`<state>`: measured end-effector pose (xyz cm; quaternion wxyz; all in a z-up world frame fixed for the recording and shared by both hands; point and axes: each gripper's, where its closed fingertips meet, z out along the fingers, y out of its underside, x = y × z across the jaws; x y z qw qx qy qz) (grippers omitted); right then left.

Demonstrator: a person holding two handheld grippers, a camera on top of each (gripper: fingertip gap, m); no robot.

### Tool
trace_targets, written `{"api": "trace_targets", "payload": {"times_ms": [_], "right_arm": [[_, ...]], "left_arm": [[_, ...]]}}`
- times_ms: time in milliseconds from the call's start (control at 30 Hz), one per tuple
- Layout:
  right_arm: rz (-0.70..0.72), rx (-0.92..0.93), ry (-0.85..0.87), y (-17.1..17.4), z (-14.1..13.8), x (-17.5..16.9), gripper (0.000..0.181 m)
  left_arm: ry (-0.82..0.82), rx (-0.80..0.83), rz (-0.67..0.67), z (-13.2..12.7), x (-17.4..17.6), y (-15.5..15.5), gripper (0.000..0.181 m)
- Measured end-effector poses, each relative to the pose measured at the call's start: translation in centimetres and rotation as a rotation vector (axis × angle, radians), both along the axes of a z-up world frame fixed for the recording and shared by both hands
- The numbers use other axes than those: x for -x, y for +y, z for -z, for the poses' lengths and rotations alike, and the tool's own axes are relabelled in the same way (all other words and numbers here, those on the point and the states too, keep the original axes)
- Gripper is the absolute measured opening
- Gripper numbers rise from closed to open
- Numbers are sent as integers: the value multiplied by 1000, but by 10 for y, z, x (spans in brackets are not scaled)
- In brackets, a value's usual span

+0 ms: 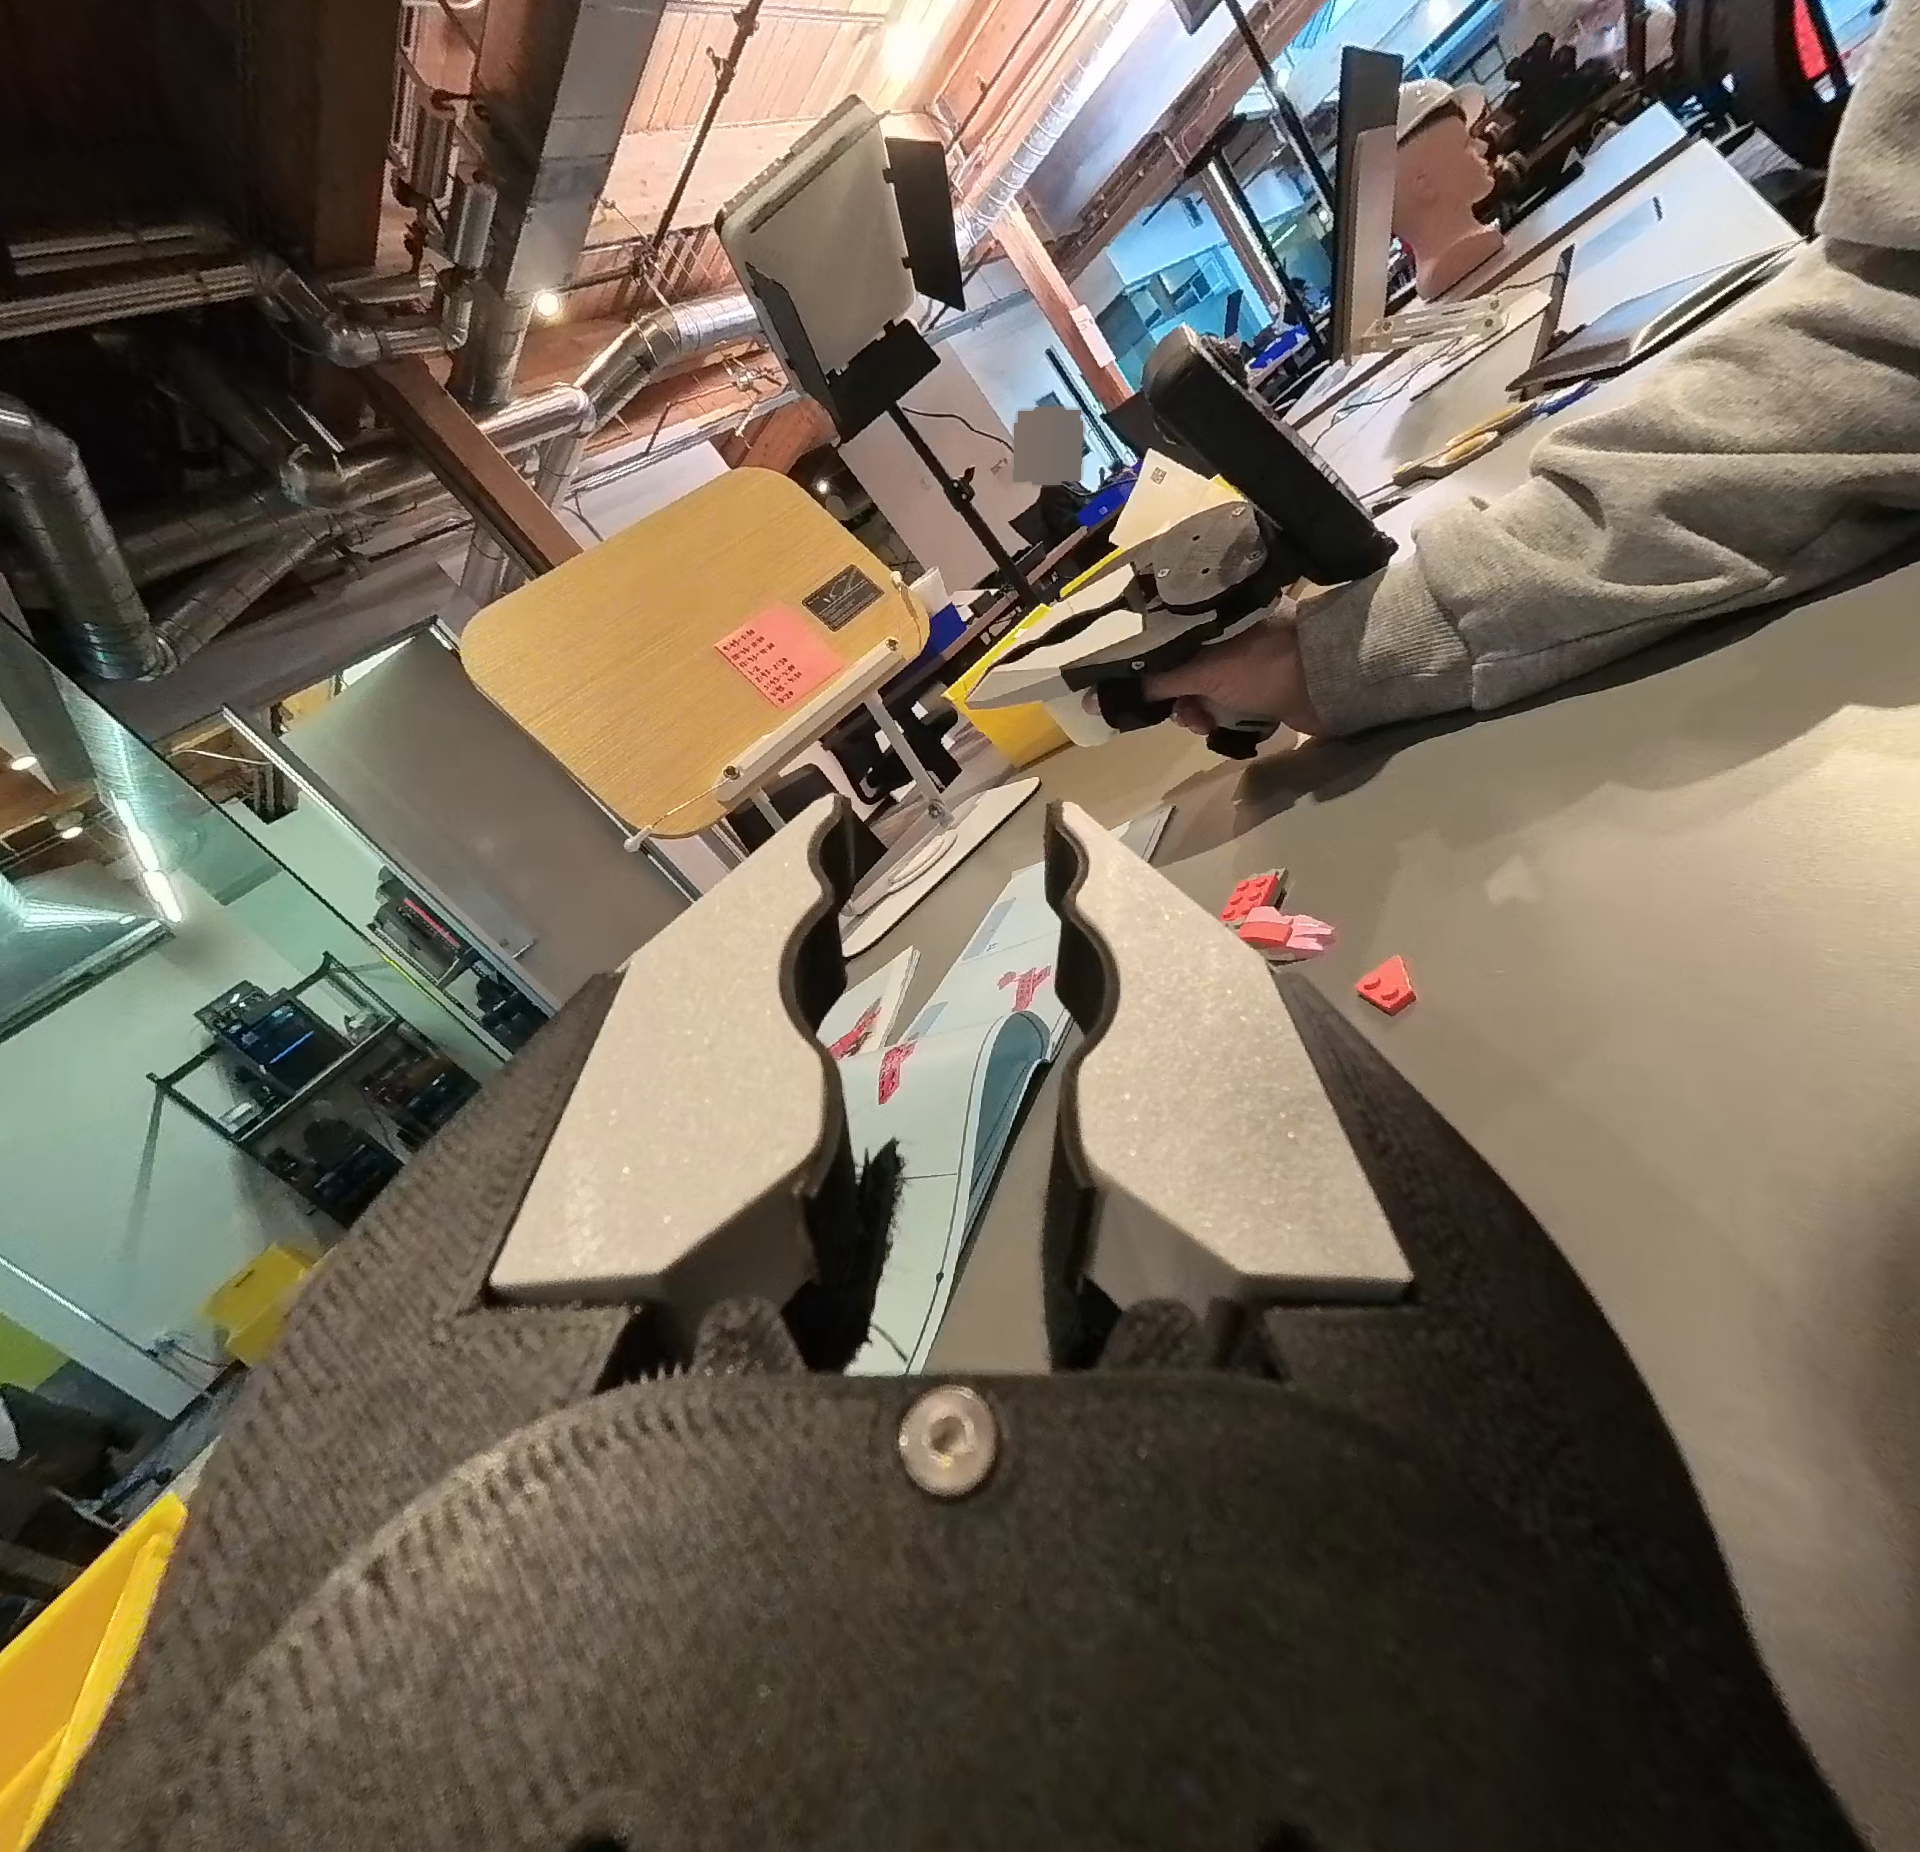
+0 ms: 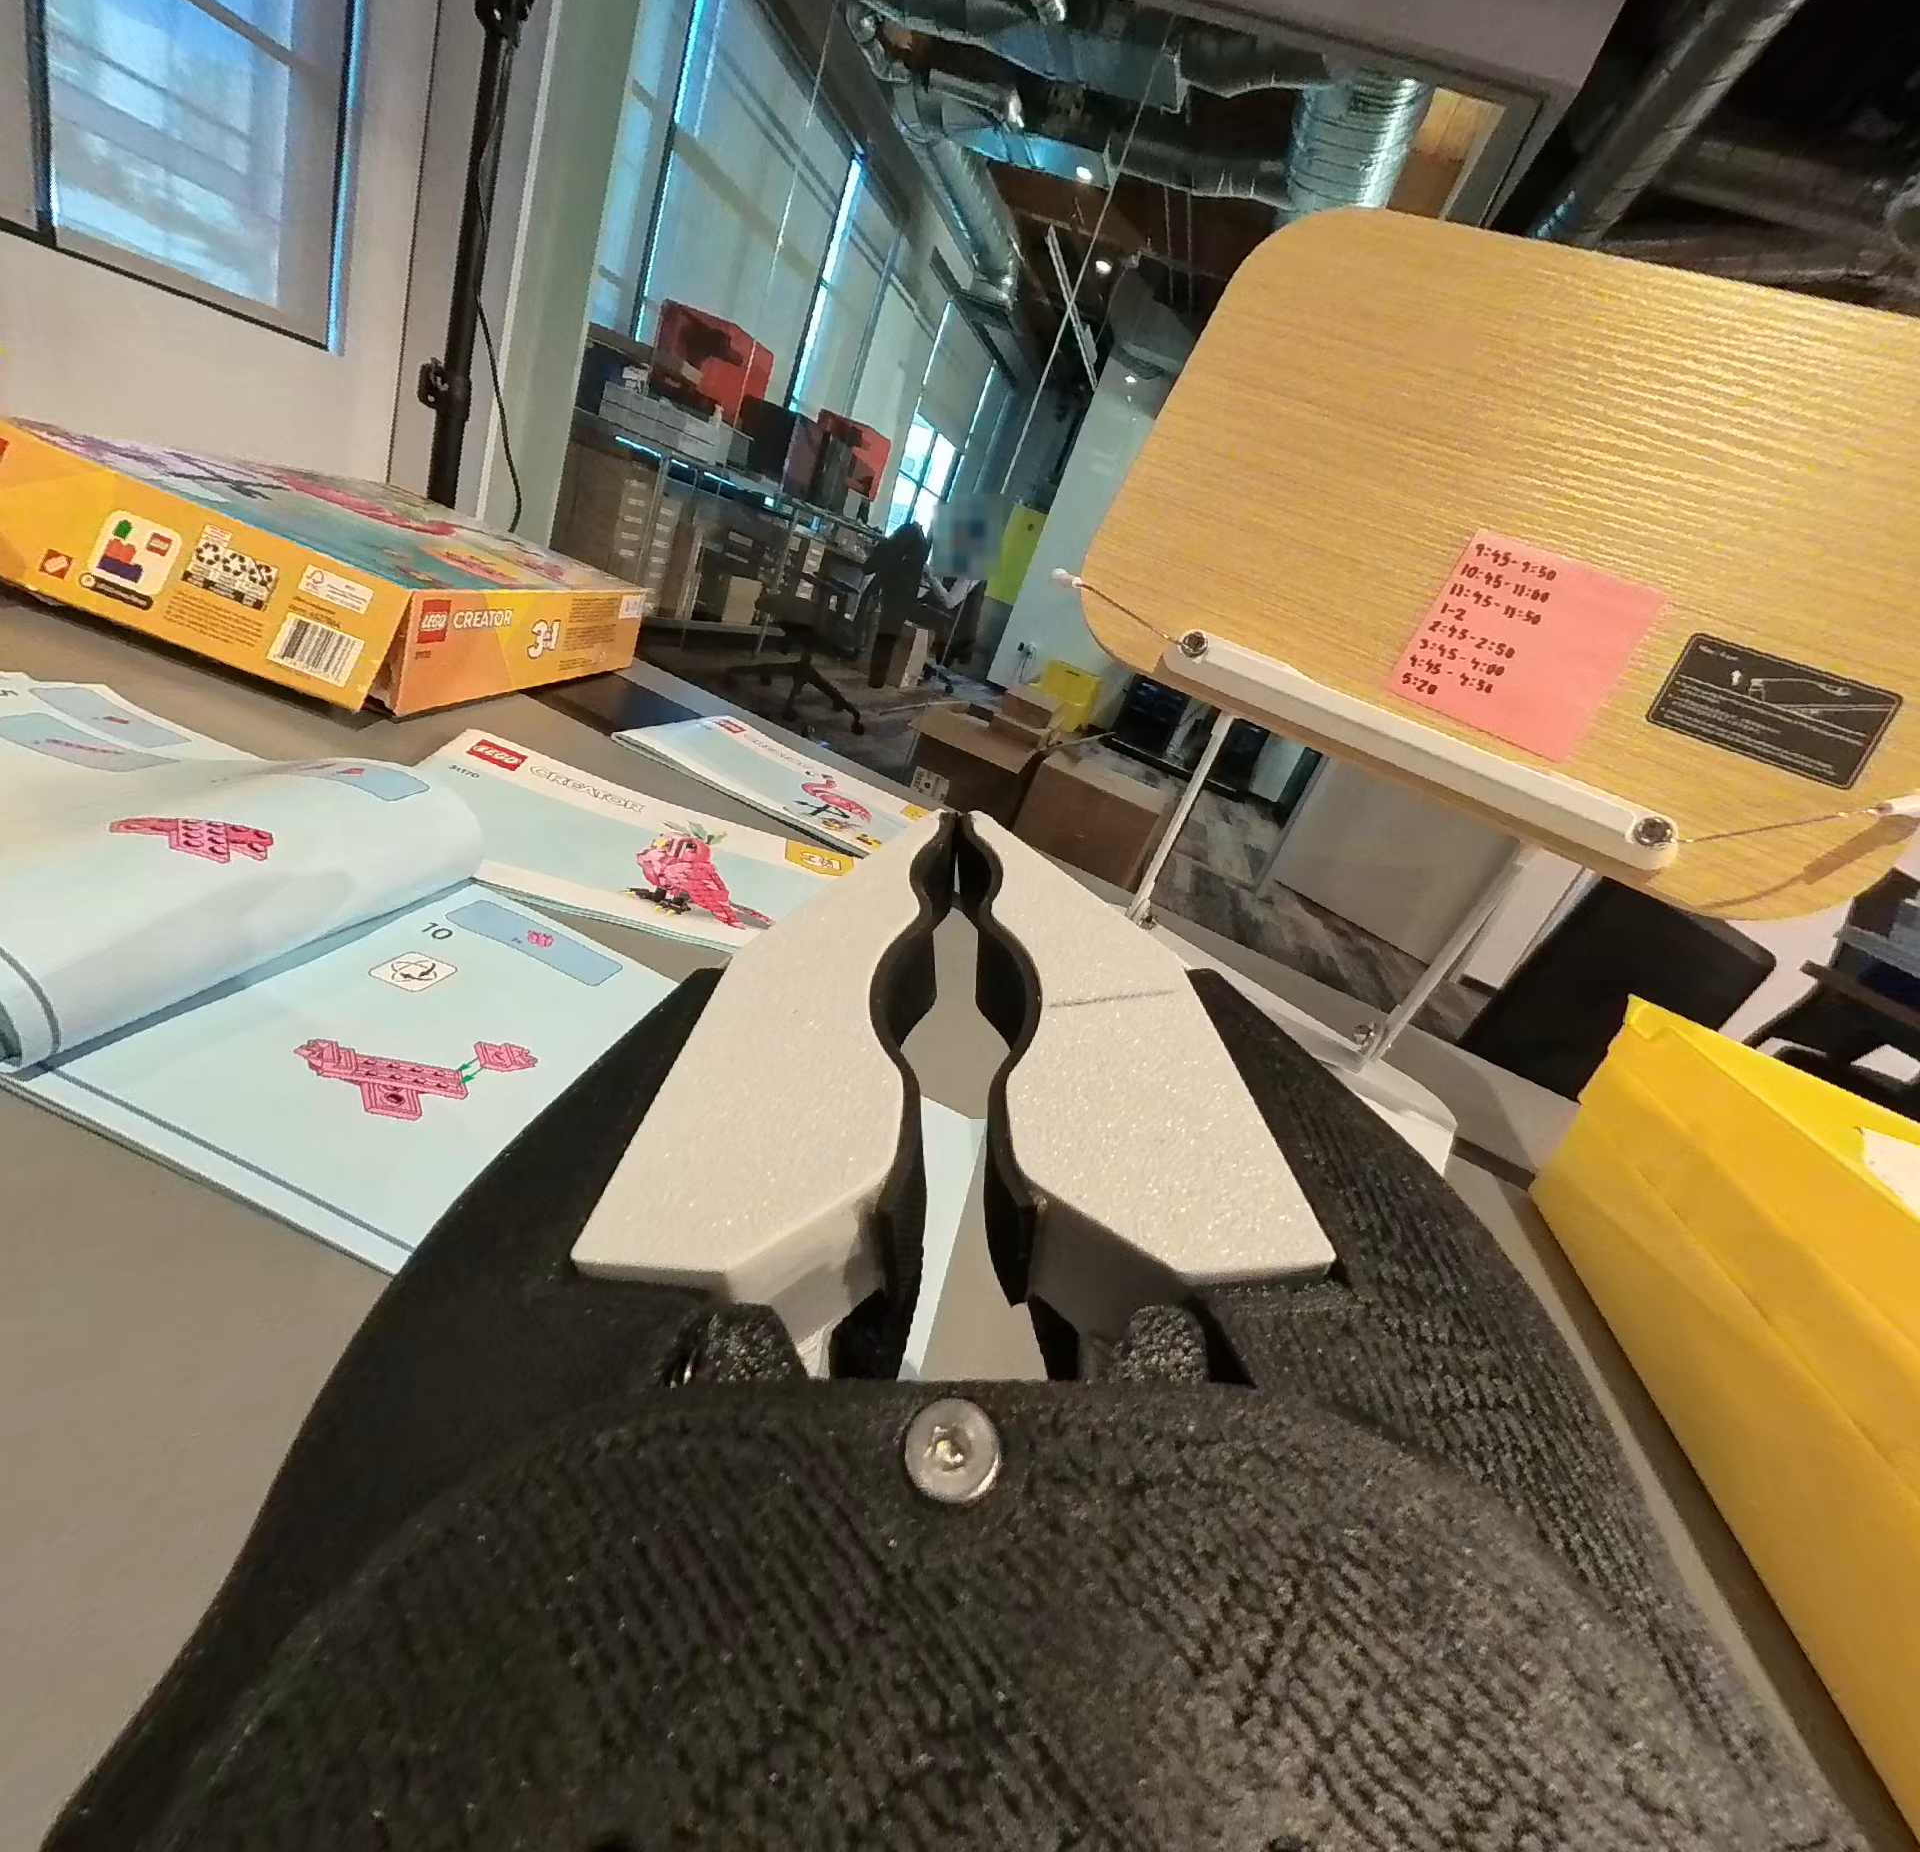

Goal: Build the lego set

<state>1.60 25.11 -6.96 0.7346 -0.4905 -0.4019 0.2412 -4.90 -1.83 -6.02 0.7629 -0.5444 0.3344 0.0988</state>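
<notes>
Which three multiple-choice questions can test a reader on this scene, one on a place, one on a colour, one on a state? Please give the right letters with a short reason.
1. Where does the open booklet lie?
A. On the grey table
B. Inside the yellow bin
C. On the wooden stand

2. What colour is the paper note stuck on the wooden stand?
A. Green
B. Pink
C. White

3. How do the tips of the right gripper stand?
A. Wide apart
B. Closed on a brick
C. Closed together with nothing between

Answers: 1 A, the booklet rests flat on the table; 2 B, the note is pink against the pale wood; 3 C, the tips meet and hold nothing.
</notes>
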Motion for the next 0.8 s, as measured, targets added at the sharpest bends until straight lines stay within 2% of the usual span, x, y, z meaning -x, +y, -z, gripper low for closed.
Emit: {"api": "trace_targets", "payload": {"times_ms": [567, 800], "right_arm": [[-6, 5, 2, 0, 0, 0, 0], [-16, 16, 21, -1, -1, -1, 0]], "left_arm": [[1, 1, -2, 1, 0, 1, 35], [-12, 56, -49, 9, 9, 12, 37]]}}
